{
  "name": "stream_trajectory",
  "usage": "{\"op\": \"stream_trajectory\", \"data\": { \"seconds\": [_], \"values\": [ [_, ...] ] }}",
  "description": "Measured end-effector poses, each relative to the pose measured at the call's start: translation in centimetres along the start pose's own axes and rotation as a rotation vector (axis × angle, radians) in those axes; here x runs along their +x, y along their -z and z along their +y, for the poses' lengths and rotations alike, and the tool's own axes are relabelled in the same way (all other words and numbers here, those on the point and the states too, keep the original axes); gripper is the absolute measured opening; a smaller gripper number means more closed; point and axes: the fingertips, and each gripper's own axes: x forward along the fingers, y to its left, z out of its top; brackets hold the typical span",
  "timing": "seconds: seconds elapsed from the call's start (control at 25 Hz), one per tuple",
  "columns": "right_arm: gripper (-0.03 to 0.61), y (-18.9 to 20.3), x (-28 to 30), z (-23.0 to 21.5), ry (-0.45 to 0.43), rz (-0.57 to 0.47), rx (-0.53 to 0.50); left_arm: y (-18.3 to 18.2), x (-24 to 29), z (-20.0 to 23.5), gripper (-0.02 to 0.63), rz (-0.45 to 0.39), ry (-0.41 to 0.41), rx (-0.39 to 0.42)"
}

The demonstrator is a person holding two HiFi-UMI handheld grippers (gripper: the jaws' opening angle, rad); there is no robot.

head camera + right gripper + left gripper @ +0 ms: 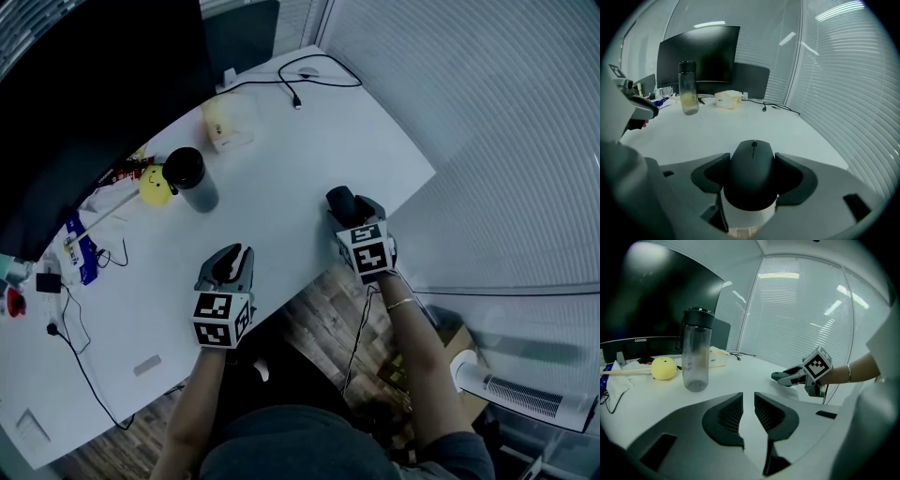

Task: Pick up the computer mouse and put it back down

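Note:
A black computer mouse (752, 173) sits between the jaws of my right gripper (753, 177), and both pads press its sides. In the head view the mouse (338, 199) is near the right front edge of the white table (281, 159), with the right gripper (350, 206) shut on it. Whether it rests on the table or hangs just above it, I cannot tell. My left gripper (233, 255) is over the table's front edge to the left. Its jaws stand nearly together with nothing between them (748, 401). The left gripper view shows the right gripper (783, 377) low over the table.
A clear bottle with a dark lid (192, 180) stands mid-table beside a yellow ball (155, 186). A pale box (228, 122) and a black cable (309, 80) lie farther back. A dark monitor (94, 84) fills the back left. Small items and cords (75, 253) clutter the left side.

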Motion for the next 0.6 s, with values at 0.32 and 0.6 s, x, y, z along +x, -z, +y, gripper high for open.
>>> {"op": "stream_trajectory", "data": {
  "seconds": [0.32, 0.6],
  "values": [
    [0.299, 0.6, 1.5, -0.8, -0.011, 0.016, -0.002, -0.1, 1.8, -1.2, 0.069, 0.019, 0.036, 0.007],
    [0.299, -0.1, 2.1, -1.6, -0.030, 0.002, -0.027, 0.0, 2.4, -1.6, 0.069, 0.028, 0.046, 0.002]
  ]
}}
